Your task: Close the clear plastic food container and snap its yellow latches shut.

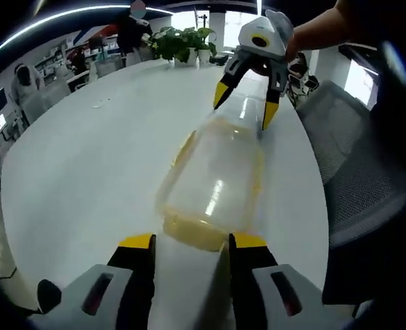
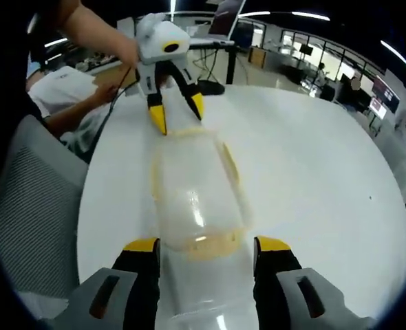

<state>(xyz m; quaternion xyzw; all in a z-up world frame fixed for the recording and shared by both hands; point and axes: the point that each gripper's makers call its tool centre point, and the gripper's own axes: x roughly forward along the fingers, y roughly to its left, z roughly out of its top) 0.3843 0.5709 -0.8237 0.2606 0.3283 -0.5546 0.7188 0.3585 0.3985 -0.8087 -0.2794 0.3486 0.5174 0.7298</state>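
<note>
A clear plastic food container (image 1: 217,175) with yellow latches (image 1: 195,235) lies lengthwise on the white table (image 1: 86,165), its lid on top. My left gripper (image 1: 193,240) is open, its yellow-tipped jaws either side of the near end. My right gripper (image 1: 244,103) is open over the far end, held by a hand (image 1: 320,27). In the right gripper view the container (image 2: 196,196) runs away from my right gripper (image 2: 206,245), whose jaws flank its near end latch (image 2: 206,246). My left gripper (image 2: 177,113) stands at the other end. Whether the latches are snapped I cannot tell.
A grey mesh chair (image 1: 361,179) stands by the table's edge, close to the container, and shows as the chair (image 2: 31,206) at the left of the right gripper view. Potted plants (image 1: 186,41) sit at the table's far end. A person in white (image 2: 58,89) sits behind.
</note>
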